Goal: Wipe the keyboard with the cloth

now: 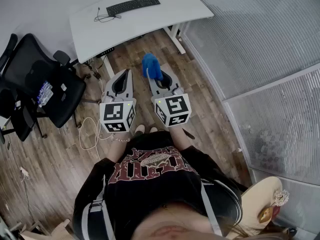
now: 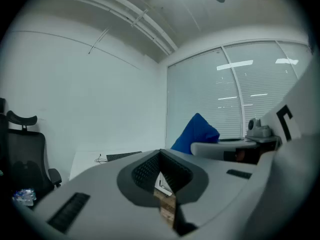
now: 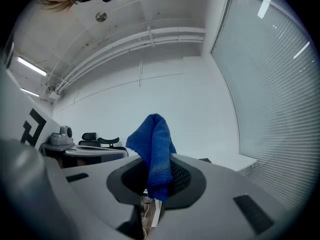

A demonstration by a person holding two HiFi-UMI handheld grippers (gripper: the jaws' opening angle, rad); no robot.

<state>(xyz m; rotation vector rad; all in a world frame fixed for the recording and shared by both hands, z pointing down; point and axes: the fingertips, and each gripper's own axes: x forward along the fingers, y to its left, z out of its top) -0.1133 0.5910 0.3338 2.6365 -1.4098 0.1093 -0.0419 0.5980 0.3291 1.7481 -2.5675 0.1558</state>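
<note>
- The right gripper [image 3: 157,181] has its jaws clamped on the blue cloth [image 3: 155,149]. The cloth is pinched at a fold, and the rest stands loosely above the jaws.
- The left gripper [image 2: 162,176] sits just beside it, jaws together with nothing between them.
- The pinch looks narrow, so pressing and dragging across keys may pull the cloth free.
- A white cable [image 1: 90,134] loops on the floor near the person's feet and could trip them on the way to the desk [image 1: 150,21].
- The keyboard [image 1: 133,5] lies at the desk's far side, well apart from both grippers. Nothing holds it, so a wipe may shove it or snag its coiled cord [image 1: 105,17].
</note>
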